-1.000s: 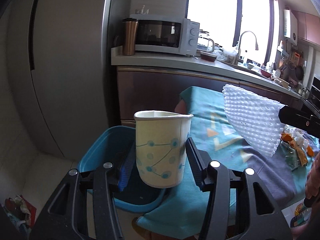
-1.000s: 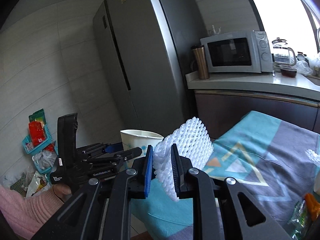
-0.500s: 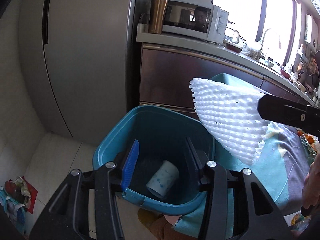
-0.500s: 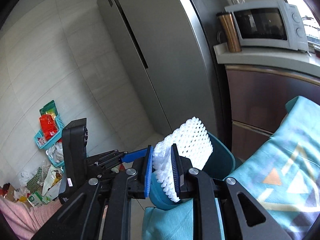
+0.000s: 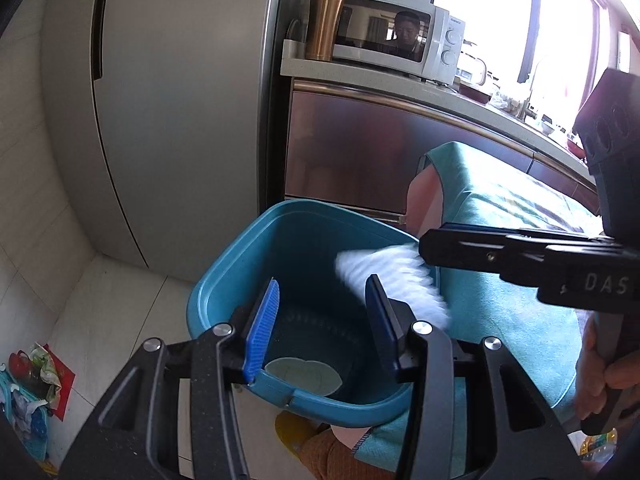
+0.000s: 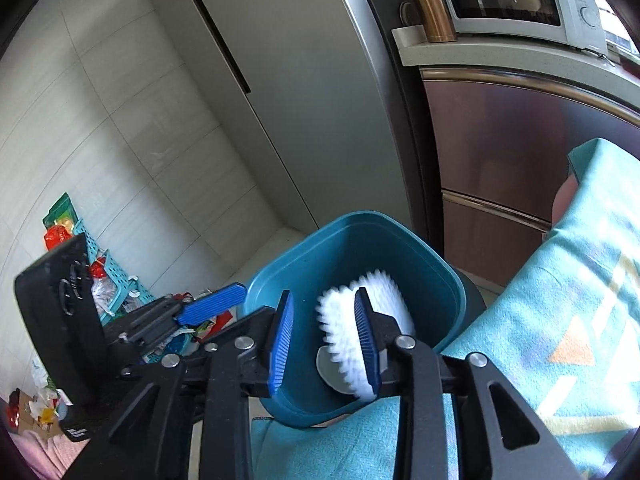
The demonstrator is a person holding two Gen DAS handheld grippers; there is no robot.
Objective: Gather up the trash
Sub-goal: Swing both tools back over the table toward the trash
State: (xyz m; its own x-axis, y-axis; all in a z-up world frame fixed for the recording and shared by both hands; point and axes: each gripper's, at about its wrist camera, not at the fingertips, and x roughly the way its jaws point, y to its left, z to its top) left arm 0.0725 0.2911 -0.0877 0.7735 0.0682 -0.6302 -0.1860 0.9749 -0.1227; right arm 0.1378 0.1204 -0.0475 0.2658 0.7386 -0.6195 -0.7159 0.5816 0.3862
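A teal trash bin [image 5: 240, 268] stands beside the cloth-covered table; it also shows in the right wrist view [image 6: 448, 280]. A paper cup [image 5: 304, 374] lies at its bottom. My left gripper [image 5: 320, 320] is open and empty above the bin's near rim. My right gripper [image 6: 324, 340] is open over the bin. The white foam net [image 6: 360, 320] is motion-blurred between its jaws, dropping into the bin; it also shows in the left wrist view [image 5: 392, 284].
A teal patterned cloth [image 6: 560, 320] covers the table on the right. A grey fridge [image 5: 180, 100] stands behind the bin. A microwave [image 5: 400, 36] and a copper tumbler [image 5: 324, 22] sit on the counter. Bags and a small basket [image 6: 100, 276] lie on the floor at left.
My right gripper has opened over the bin and let go of the foam net, which now falls. Both grippers have moved closer to the bin. The cup lies in the bin.
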